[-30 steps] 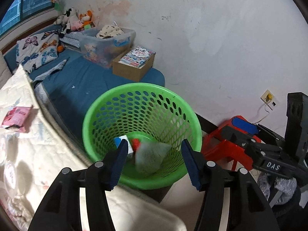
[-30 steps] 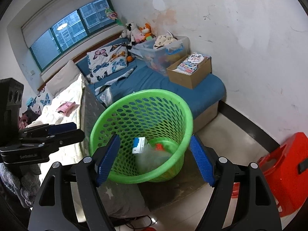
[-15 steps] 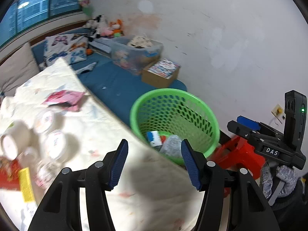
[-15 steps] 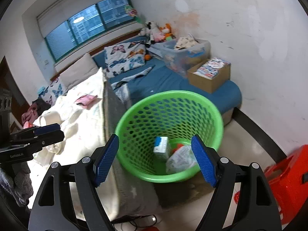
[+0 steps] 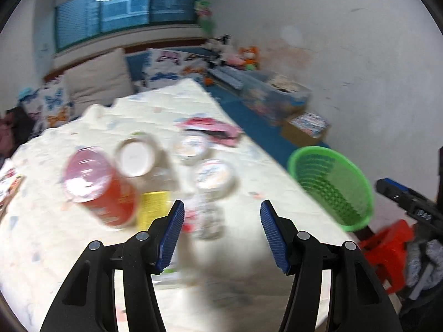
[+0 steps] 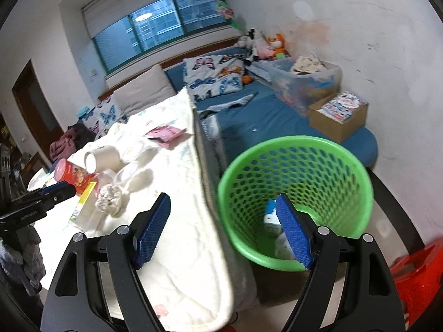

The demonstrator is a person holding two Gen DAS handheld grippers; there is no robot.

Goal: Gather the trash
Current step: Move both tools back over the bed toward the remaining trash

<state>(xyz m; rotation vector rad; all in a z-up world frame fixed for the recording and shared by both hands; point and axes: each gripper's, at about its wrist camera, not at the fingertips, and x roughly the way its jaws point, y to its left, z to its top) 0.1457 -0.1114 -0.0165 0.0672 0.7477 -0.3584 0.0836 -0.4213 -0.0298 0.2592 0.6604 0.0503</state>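
I have both grippers empty, each with its jaws spread wide apart and nothing between them. My left gripper (image 5: pixel 221 229) hangs over the quilt-covered bed (image 5: pixel 249 182), facing the scatter of rubbish; my right gripper (image 6: pixel 221 227) sits off the bed's edge, looking down into the green basket (image 6: pixel 357 171), which stands on the floor beside the bed and already holds a small carton and a crumpled bag.

The left view is blurred, so I read the details from the right one. The trash lies ahead and slightly left of my left jaws: a red snack can (image 5: pixel 102 191) on its side, a paper cup (image 5: pixel 135 157) tipped over just behind it, two shallow lidded tubs (image 5: pixel 213 177), a yellow-edged flat packet (image 5: pixel 152 210), a crumpled wad (image 6: pixel 109 196) and, further up the bed, a pink wrapper (image 5: pixel 213 127).

The left gripper is plainly the nearer one. The can's long axis runs diagonally away from the jaws, lid end toward the far left, so I judge I'd need to turn the wrist to close across its round body rather than along its length. The basket lies to the right of all this, well apart from the pile
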